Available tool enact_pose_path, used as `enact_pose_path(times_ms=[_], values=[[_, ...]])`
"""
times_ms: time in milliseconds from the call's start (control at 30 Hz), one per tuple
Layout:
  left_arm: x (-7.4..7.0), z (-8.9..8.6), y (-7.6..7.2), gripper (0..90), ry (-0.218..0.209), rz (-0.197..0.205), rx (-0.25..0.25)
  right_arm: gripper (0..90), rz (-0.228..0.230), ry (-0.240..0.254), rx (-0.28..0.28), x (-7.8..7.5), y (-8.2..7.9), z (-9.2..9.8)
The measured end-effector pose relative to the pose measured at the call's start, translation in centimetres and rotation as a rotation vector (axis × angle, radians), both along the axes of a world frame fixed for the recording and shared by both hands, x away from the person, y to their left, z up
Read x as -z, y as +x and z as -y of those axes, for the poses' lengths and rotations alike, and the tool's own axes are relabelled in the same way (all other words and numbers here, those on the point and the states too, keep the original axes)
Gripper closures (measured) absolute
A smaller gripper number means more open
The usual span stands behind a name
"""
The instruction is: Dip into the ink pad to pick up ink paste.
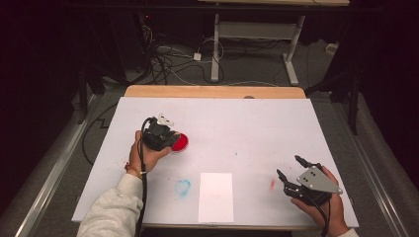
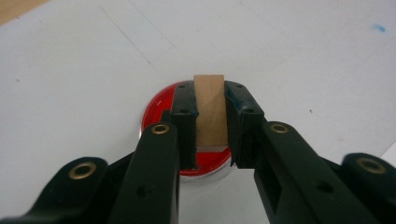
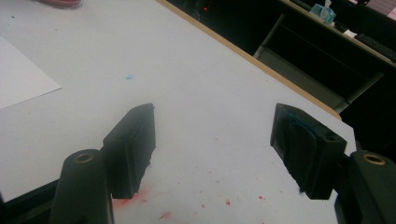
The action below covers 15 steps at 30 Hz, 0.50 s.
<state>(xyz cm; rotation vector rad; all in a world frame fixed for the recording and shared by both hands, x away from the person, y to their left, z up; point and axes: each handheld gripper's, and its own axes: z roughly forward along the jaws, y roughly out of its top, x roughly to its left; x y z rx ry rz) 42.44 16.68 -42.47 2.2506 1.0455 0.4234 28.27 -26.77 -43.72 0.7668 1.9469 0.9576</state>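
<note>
My left gripper is shut on a small wooden block, held upright between its black jaws right over a round red dish. In the high view the left gripper sits at the dish on the table's left half, a hand in a grey sleeve around it. Near the table's front right corner my right gripper stands open, with nothing between its jaws. In the right gripper view the right gripper hovers over bare white tabletop speckled with red marks.
A white sheet of paper lies at the front middle of the white table, with a blue ring smear to its left and a red smear to its right. Cables and a desk frame stand on the floor beyond.
</note>
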Motion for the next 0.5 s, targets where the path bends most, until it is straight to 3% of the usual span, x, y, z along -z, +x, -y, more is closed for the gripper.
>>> enact_pose_path(times_ms=[267, 500], values=[[1.9, 0.2, 0.9, 73.5, 0.024, -0.045, -0.007, 31.2, -0.006, -0.010, -0.003, 0.1, 0.0, 0.0], [2.7, 0.4, 1.1, 73.5, 0.036, -0.054, -0.016, 31.3, -0.010, -0.017, 0.001, 0.2, 0.1, -0.1]])
